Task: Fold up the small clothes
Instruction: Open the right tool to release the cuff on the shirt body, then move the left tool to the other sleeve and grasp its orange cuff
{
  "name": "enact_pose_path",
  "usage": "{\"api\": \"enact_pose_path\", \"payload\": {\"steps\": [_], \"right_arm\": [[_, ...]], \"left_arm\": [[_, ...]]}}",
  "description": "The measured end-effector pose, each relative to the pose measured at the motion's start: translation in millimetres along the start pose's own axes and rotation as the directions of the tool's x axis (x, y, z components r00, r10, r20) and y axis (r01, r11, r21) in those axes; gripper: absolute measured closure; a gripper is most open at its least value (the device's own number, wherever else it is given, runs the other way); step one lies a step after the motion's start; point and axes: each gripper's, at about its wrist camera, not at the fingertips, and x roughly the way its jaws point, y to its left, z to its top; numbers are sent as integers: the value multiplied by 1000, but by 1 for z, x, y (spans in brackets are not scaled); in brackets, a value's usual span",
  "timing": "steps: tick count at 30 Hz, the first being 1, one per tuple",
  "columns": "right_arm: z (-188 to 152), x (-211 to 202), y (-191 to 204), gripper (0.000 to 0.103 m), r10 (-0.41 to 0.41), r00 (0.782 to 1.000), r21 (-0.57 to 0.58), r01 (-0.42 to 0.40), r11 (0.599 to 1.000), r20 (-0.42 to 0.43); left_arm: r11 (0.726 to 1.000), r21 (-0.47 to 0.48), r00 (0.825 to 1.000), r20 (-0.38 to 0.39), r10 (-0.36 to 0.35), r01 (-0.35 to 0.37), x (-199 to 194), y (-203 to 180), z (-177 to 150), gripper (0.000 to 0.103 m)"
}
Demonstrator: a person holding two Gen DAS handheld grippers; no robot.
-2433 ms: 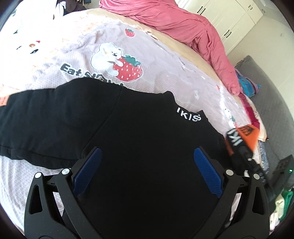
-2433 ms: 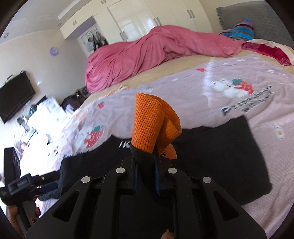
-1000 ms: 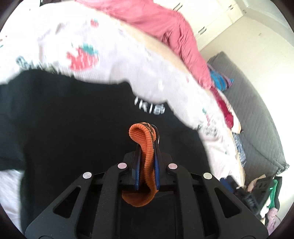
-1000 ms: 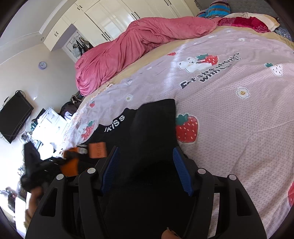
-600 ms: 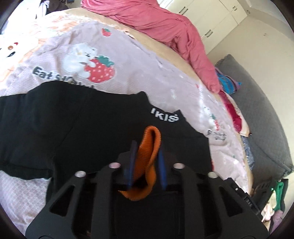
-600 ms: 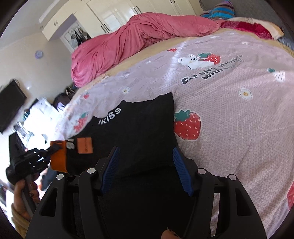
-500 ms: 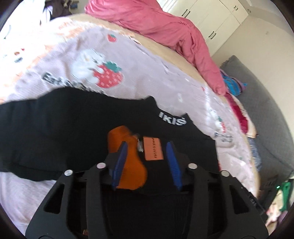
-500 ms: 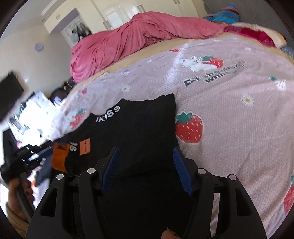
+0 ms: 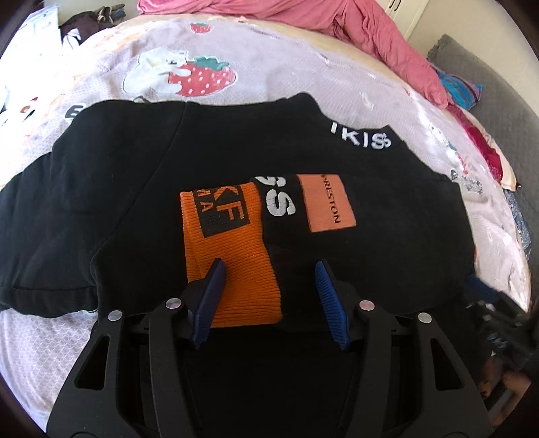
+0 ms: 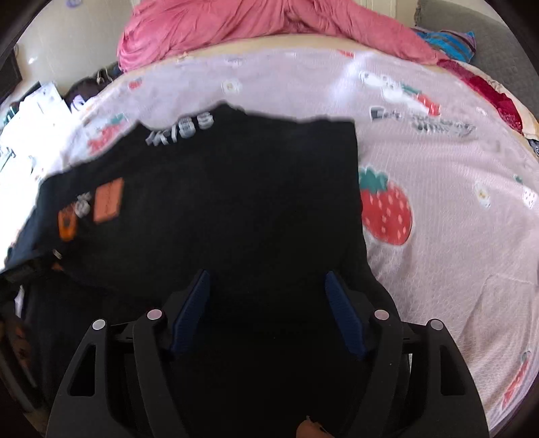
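A black top [image 9: 134, 188] with white letters at its neck lies spread on the bed. Its orange ribbed cuff [image 9: 229, 249] and an orange patch [image 9: 326, 202] rest flat on the body of the garment. My left gripper [image 9: 267, 269] hovers just above the cuff, its jaws opening; the pads are off the cloth. In the right wrist view the same top [image 10: 235, 202] fills the middle, the cuff [image 10: 67, 222] small at the left. My right gripper [image 10: 266, 279] hangs over the black cloth, jaws opening, nothing pressed between them.
The pink bedsheet [image 10: 454, 219] with strawberry prints [image 10: 385, 212] lies under the top. A bunched pink duvet [image 10: 269, 20] sits at the far side. Bright clothes [image 9: 461, 89] pile by a grey sofa [image 9: 515, 141] on the right. Papers [image 10: 30, 118] lie at the left.
My left gripper let go of the orange cuff, which now lies flat on the top, and it dropped lower. My right gripper swung left over the black cloth and widened.
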Motion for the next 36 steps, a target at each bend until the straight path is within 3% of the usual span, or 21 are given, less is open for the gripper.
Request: {"api": "enact_pose_path", "payload": {"steps": [2, 5, 9, 11, 13, 16, 23, 36], "right_arm": [[-1, -5, 0, 30, 7, 1000, 7, -8, 1000, 19], [-5, -23, -4, 21, 94, 993, 59, -98, 993, 74], [-9, -41, -3, 10, 106, 988, 78, -115, 990, 112], [-10, -49, -3, 9, 119, 985, 82, -129, 988, 121], [-11, -56, -1, 8, 123, 983, 85, -135, 987, 135], [-10, -66, 3, 5, 139, 978, 83, -153, 985, 153], [-5, -85, 30, 5, 161, 967, -16, -161, 987, 198], [3, -95, 100, 5, 260, 946, -171, -228, 958, 194]], "left_arm": [[1000, -16, 999, 19, -26, 27, -8, 2, 0, 47], [998, -44, 997, 64, -36, 39, -26, 9, -2, 39], [997, -62, 995, 91, -41, 47, -45, 16, -6, 36], [996, -75, 995, 100, -31, 38, -53, 21, -8, 22], [995, -91, 993, 111, -29, 39, -60, 25, -10, 20], [993, -116, 992, 130, -11, 26, -68, 31, -11, 9], [989, -147, 987, 154, 50, -27, -88, 49, -16, 9], [960, -269, 977, 177, 122, -71, -116, 106, -29, 9]]}}
